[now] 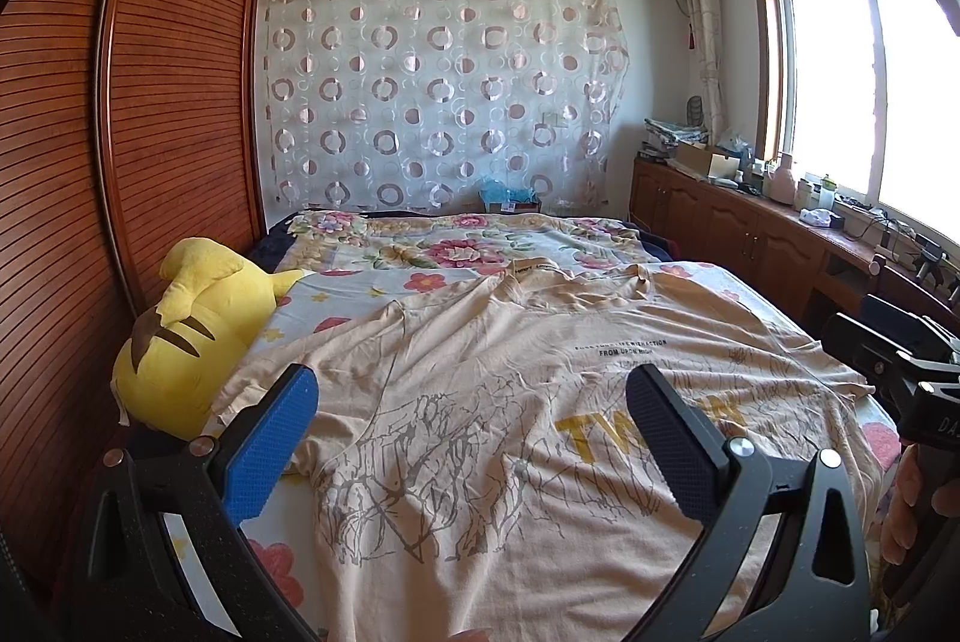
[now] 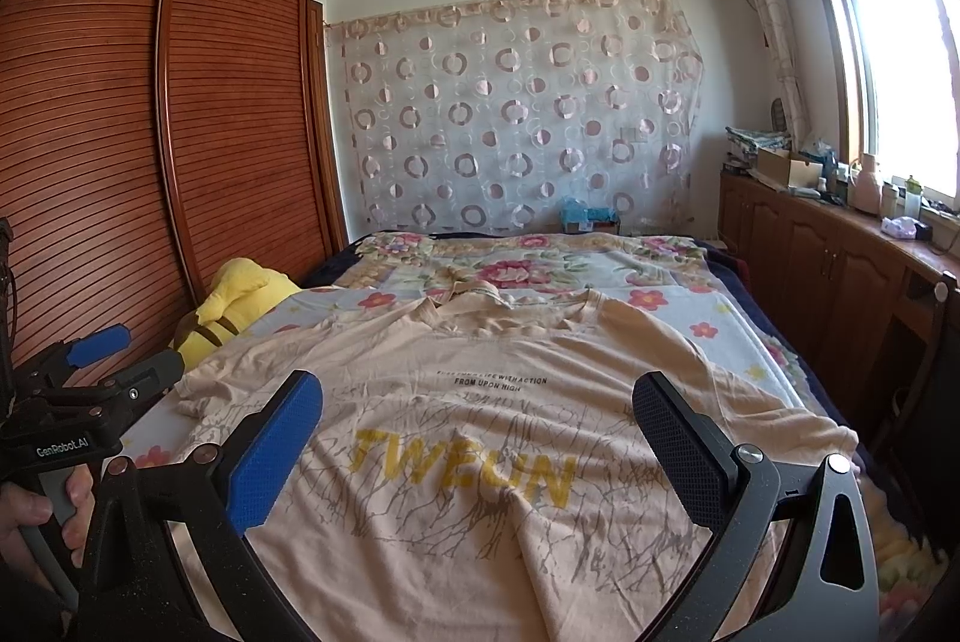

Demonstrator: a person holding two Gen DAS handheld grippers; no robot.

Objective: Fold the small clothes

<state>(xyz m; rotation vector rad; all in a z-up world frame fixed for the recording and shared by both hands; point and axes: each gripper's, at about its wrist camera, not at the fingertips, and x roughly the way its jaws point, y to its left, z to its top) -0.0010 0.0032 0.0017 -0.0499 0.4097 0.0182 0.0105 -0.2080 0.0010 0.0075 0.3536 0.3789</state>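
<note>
an open cardboard box point(image 2: 780, 168) sat on the wooden cabinet point(image 2: 810, 246) under the window; its contents could not be made out. a beige t-shirt point(image 1: 480, 402) lay spread print-up on the floral bed point(image 1: 420, 252), collar toward the far end, one sleeve near a yellow plush toy point(image 1: 198, 336). the left gripper point(image 1: 471, 444) hung over the shirt's lower half with fingers spread wide, grasping nothing. the right gripper point(image 2: 477, 453) hovered likewise, released, the yellow lettering between its fingers.
</note>
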